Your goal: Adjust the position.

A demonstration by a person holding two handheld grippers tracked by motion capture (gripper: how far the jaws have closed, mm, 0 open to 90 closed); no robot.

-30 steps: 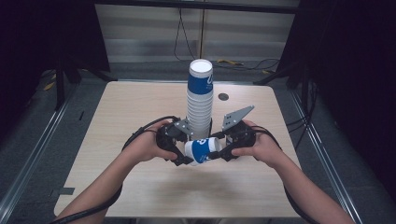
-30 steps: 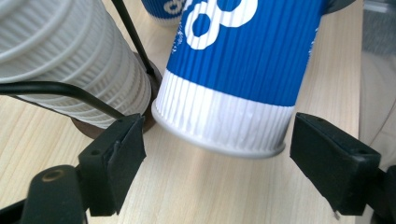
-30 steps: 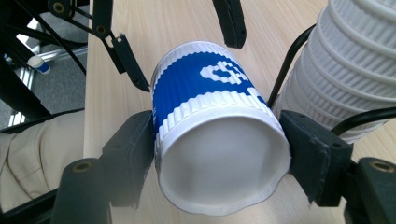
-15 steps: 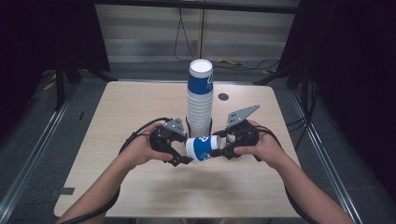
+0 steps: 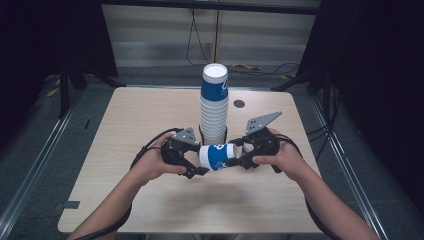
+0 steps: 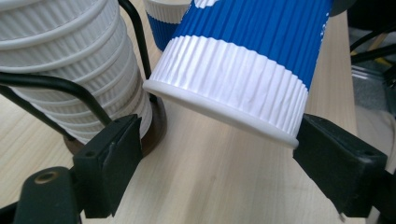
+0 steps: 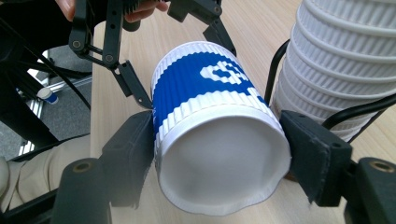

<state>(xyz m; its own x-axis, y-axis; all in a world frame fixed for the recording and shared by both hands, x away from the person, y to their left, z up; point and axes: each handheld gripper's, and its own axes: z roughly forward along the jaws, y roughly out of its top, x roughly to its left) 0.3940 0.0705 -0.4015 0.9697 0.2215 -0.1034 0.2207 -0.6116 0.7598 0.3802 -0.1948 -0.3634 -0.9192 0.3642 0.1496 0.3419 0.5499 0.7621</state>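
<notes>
While the right gripper [image 5: 239, 159] clamps the base end of a blue-and-white cup [image 5: 217, 156], the cup lies on its side above the table [image 5: 150, 115], near the middle of the near half, its rim pointing left. In the right gripper view both black jaws press on the cup's [image 7: 219, 140] white bottom band, one on each side, and the base edge looks slightly dented at the lower side. The left gripper [image 5: 196, 162] sits just left of the cup, at its rim end. Its jaws have just been opening: in the left gripper view the cup's [image 6: 247, 60] rim lies between them, the one jaw well clear of it and the other just at the rim's edge, so they stand apart rather than gripping. Just behind the cup, on the far side, stands a tall stack [image 5: 214, 107] of the same ribbed cups, upright in a dark holder with black wire uprights; the top cup of the stack shows a blue band. A small dark round spot [image 5: 239, 103] lies on the table to the right of the stack, farther back. A hand [image 5: 150, 165] holds each gripper, and the forearms come in from the near edge.
</notes>
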